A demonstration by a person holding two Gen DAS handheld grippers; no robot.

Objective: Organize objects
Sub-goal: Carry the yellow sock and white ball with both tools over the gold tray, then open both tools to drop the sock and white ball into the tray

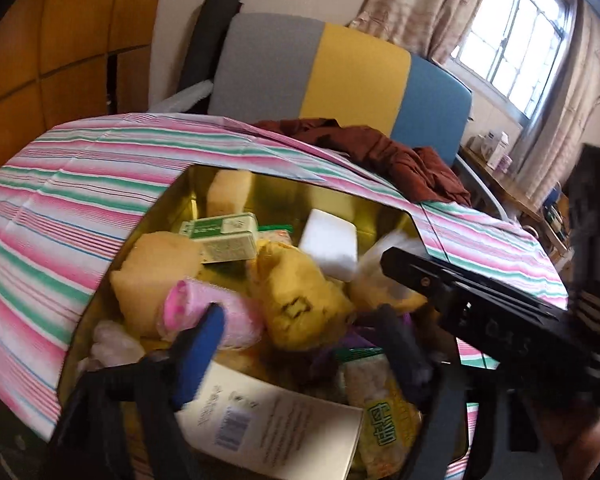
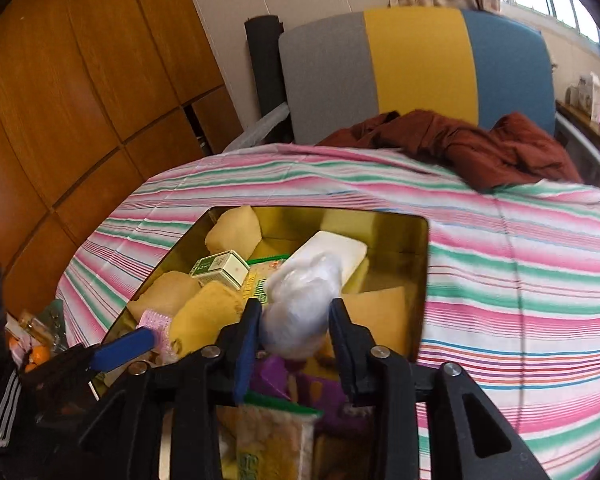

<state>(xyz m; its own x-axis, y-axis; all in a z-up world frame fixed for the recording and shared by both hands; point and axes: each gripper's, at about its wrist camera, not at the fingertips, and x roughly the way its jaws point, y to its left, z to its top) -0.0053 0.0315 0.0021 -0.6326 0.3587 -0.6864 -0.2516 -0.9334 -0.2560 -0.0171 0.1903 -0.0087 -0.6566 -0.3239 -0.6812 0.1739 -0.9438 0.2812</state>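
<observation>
Tablecloth (image 2: 520, 280), striped pink, green and white, covers the surface; everything below is placed against the gold tin.

Tin (image 2: 418, 280), gold-lined, open, set into the cloth near its front edge and already crowded.

Contents of the tin: white foam block (image 2: 340, 250) toward the far right corner; green-and-cream carton (image 2: 222, 266) left of centre; tan sponges (image 2: 234, 230) along the far and left walls; pink roll (image 1: 224, 316) at the near left.

Right gripper (image 2: 294, 322): over the tin's near edge, jaws narrow, its pads (image 2: 246, 340) flanking a white crinkled plastic bundle (image 2: 300, 308); whether they still press on it I cannot tell.

Left gripper (image 1: 300, 344): over the tin's near left, jaws wide, empty, the pink roll just beyond its blue pad.

Step in hand, by judgement: depositing the bundle into the tin. The next move calls for a free gap, probably nearer the right wall, then a clean withdrawal upward.
</observation>
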